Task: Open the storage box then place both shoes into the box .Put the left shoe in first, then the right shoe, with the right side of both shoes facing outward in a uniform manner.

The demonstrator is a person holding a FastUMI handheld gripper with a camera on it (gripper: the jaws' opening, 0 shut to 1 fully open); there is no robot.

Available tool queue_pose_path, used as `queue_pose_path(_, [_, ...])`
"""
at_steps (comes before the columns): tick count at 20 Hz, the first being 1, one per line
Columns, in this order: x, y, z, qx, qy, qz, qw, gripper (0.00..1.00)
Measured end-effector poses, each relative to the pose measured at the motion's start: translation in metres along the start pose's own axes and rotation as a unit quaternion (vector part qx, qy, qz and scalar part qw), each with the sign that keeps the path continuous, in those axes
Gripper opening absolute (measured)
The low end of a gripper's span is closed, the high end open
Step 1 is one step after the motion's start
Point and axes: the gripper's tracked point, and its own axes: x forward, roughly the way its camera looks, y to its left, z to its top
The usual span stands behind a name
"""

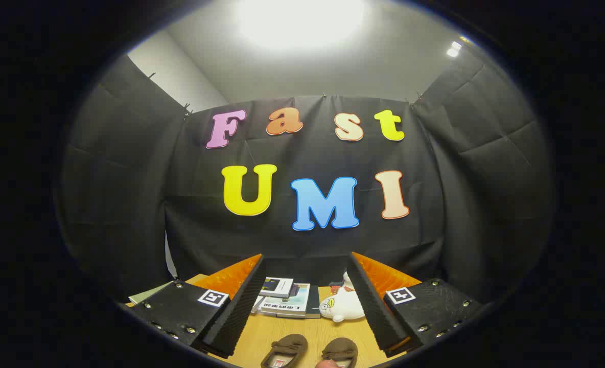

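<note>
The gripper (306,294) is seen closest of all, with its two fingers (241,306) spread wide apart and nothing held between them. A small square black-and-white tag is stuck on top of each finger.

Just below the fingers, in the gap between them, two brown shoes are seen on the wooden table (261,337). The left one (285,350) and the right one (340,351) are placed side by side, close together but not touching. Their toes are pointed away toward the far wall. Only the front part of each shoe can be seen.

Farther along the table, past the shoes, a small pile of books (284,299) is laid flat. Just beside the books, a white soft toy (342,305) is lying on the table, close to the right finger. Something flat and pale green (146,294) is seen beyond the left finger; what it is cannot be told.

Behind all this, the black cloth wall (302,240) of the booth is hung, and a bright light (300,20) is seen on the ceiling above.
</note>
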Motion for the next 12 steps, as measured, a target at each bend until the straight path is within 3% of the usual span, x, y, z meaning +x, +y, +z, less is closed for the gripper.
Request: queue_pose_path(12, [0.002,0.015,0.009,-0.031,-0.015,0.007,0.999,0.97])
